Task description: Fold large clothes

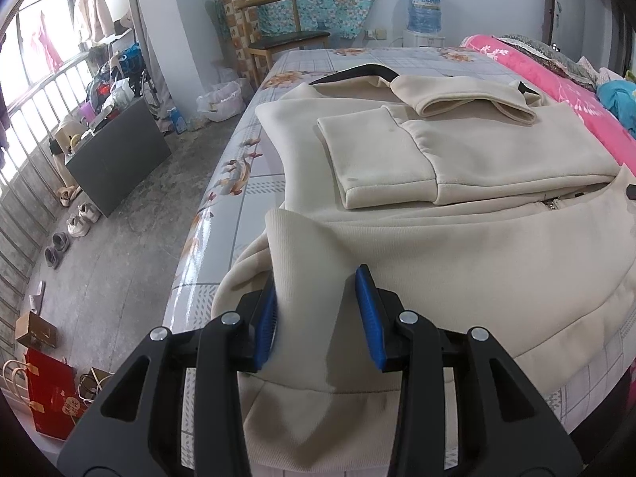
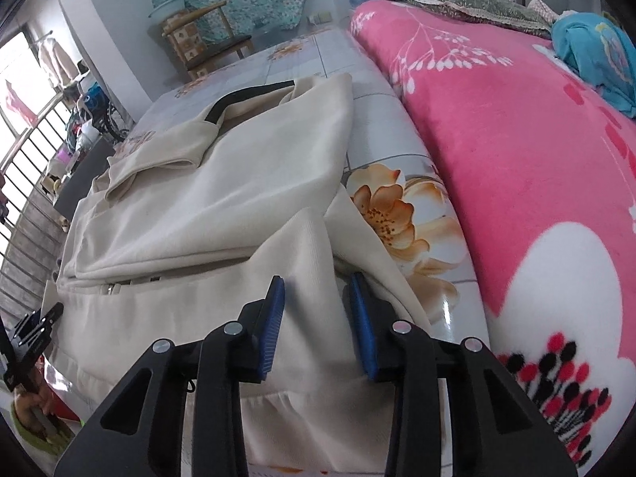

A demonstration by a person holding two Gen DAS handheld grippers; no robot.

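In the left wrist view, the left gripper sits at the bottom centre of the frame with a raised ridge of the cream jacket pinched between its two blue pads; the jaws are closed on that cloth near the hem corner, I judge so the bottom edge can be lifted and carried up over the body. The jacket lies across the flowered bed sheet, filling the middle and right of the frame, with two sleeves already folded in across the chest and a black-edged collar at the top. At the left edge I count two pairs of shoes on the floor, and one wooden chair at upper centre

In the right wrist view, the right gripper stands at lower centre, its two blue pads on either side of another peak of the same jacket, at the opposite hem corner; cloth fills the gap and the jaws look clamped on it, matching the other hand for an even lift. One pink blanket fills the right half of the frame, and the other gripper shows small at the lower left edge
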